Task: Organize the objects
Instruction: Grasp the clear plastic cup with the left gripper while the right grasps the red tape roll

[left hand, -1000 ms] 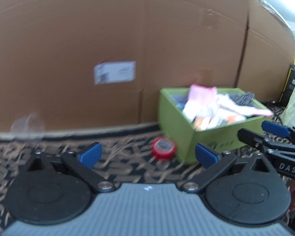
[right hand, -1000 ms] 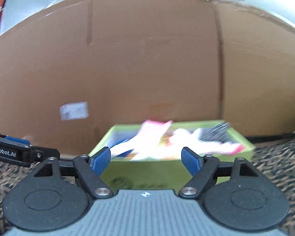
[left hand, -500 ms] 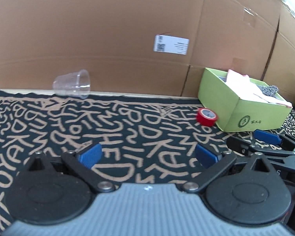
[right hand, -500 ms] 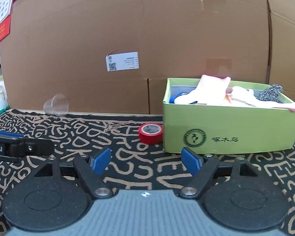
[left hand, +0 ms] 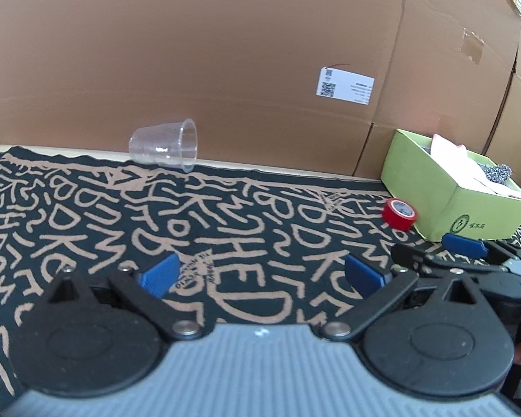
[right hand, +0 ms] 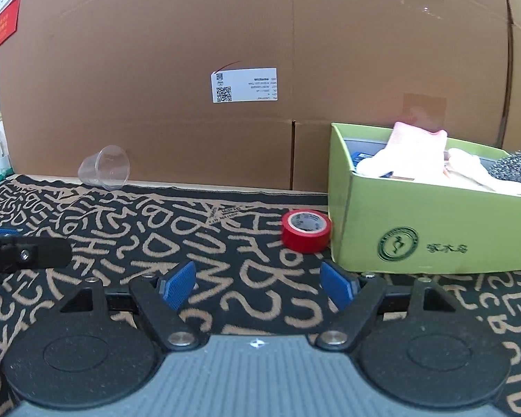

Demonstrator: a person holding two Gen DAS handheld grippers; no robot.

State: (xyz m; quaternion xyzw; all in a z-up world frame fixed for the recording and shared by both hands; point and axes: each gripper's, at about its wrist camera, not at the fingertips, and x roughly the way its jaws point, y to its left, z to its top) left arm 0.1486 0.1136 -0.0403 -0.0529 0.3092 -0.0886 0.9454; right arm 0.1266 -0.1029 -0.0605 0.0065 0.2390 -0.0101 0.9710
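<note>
Both views have swung down from the green box (right hand: 434, 232) to the mat, both grippers spread and empty, facing a light, rigid red tape roll (right hand: 306, 231), best pinched across its sides

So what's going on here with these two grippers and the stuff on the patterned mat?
A person holds a gripper in each hand above the patterned mat, tidying up. Both the left gripper and the right gripper are open and holding nothing. A clear plastic cup lies tipped on its side by the cardboard wall, and a red tape roll sits beside the green box, which already holds cloths and a steel scourer.
</note>
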